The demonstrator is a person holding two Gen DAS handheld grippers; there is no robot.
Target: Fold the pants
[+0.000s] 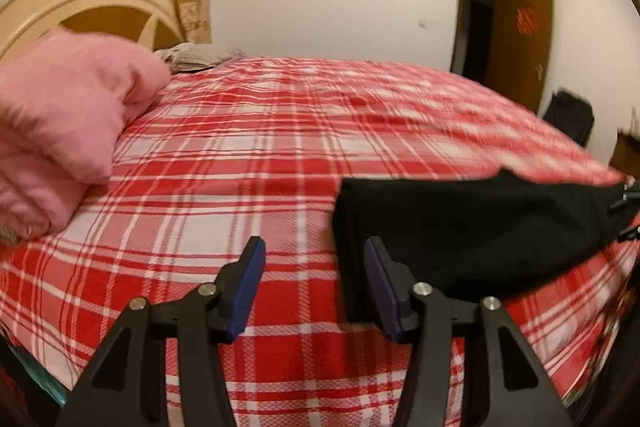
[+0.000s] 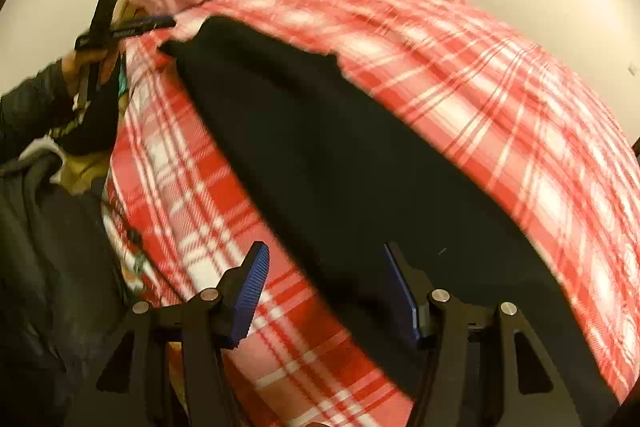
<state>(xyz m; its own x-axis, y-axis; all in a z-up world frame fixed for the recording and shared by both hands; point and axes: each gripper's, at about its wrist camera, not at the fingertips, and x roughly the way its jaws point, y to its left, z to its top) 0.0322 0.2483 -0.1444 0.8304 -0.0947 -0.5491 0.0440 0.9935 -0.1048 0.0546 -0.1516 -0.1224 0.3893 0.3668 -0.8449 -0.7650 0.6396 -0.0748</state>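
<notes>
Black pants [image 1: 460, 227] lie flat on a red and white plaid bedsheet [image 1: 260, 155]. In the left wrist view they stretch to the right, their near left end next to my open left gripper [image 1: 314, 251], whose right finger overlaps the cloth edge. In the right wrist view the pants [image 2: 320, 155] run as a long band from the upper left to the lower right. My right gripper [image 2: 324, 259] is open and empty over their near edge. The left gripper [image 2: 120, 27] also shows there at the pants' far end, held by a hand.
A pink quilt [image 1: 60, 123] is bunched at the bed's head on the left, in front of a cream headboard [image 1: 92, 7]. A grey cloth [image 1: 196, 55] lies behind it. A brown door [image 1: 516, 39] and a dark bag [image 1: 568, 115] stand beyond the bed.
</notes>
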